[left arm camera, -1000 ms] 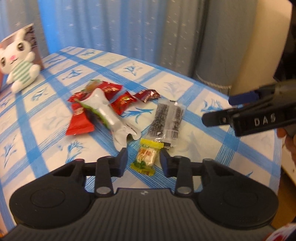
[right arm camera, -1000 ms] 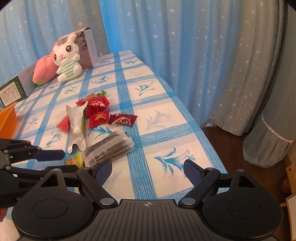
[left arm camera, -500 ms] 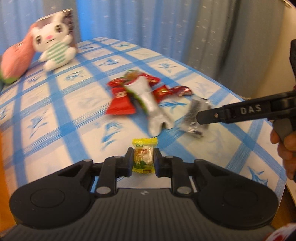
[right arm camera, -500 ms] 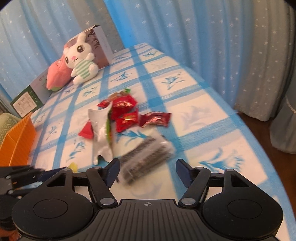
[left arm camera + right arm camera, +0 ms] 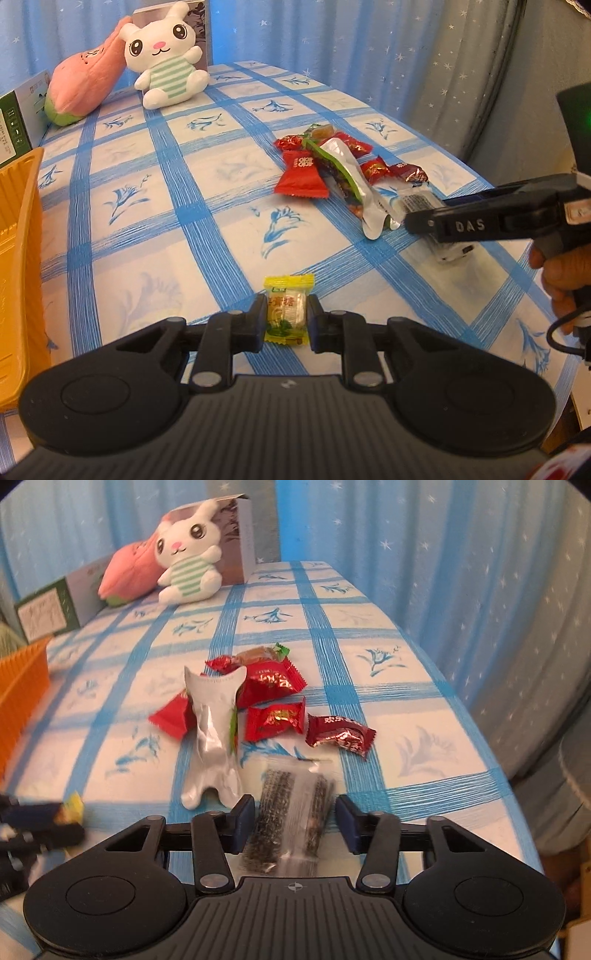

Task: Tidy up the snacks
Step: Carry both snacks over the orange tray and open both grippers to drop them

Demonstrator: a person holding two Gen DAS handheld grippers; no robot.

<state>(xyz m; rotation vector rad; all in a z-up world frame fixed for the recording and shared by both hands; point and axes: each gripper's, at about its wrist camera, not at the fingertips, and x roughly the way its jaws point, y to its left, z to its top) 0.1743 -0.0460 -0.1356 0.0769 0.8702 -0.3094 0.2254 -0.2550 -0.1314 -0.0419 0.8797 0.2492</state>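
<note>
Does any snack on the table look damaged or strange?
Yes. The silver pouch lies across the red packets with its foil inside showing and looking flattened, perhaps already opened. The other wrappers look whole.

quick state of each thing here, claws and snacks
left claw: shut on the yellow candy
right claw: jaws have just been closing, clear sesame pack between them, pads not yet pressing
silver pouch: torn open, lying flat
red candies: wrapped, loose on the table
orange basket: contents hidden
</note>
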